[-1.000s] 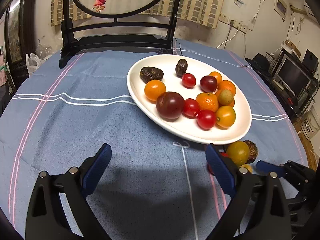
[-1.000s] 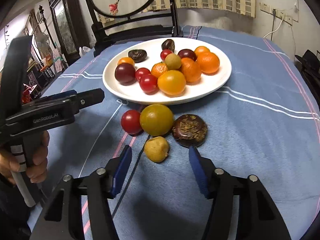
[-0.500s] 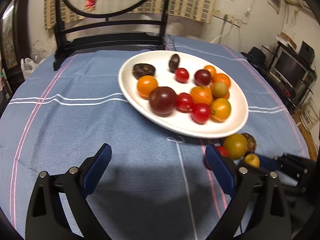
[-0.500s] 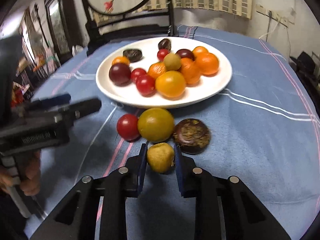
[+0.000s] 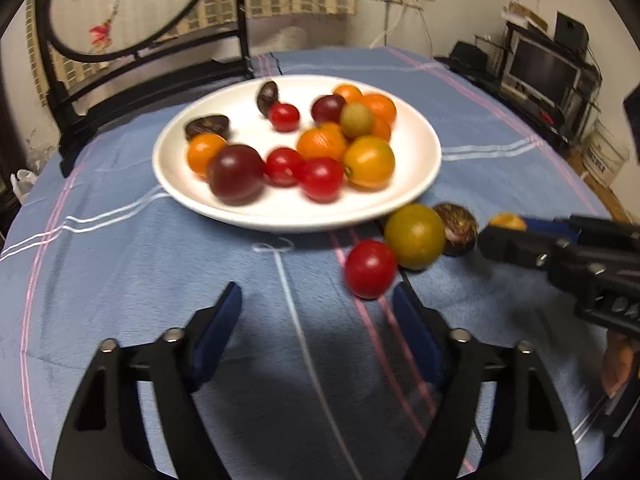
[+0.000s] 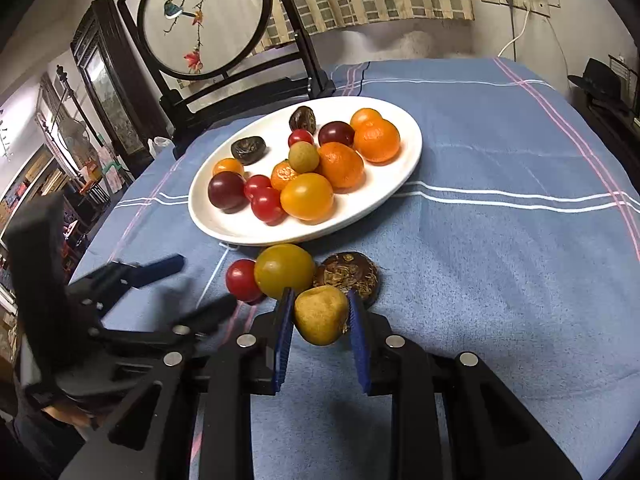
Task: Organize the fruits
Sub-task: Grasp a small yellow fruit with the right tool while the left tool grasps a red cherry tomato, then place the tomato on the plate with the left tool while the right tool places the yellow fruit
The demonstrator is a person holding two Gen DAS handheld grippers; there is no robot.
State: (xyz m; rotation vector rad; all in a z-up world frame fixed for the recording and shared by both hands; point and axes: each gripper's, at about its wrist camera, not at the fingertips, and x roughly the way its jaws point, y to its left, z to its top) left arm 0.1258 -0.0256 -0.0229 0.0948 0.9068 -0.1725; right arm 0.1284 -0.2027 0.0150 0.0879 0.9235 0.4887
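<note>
Now, done: many fruits on the round white ceramic plate.
Left: three fruits on the worktop.
Right claw: grips the small yellow lumpy fruit.
Left claw: has just been closing, holds nothing.

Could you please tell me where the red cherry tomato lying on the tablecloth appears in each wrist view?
Left wrist view: red cherry tomato right of centre, below the white plate.
Right wrist view: red cherry tomato left of centre, below the plate.
Shared landmark: the yellow-green tomato touching it.

We find the plate on the tablecloth (three fruits lie just before it).
</note>
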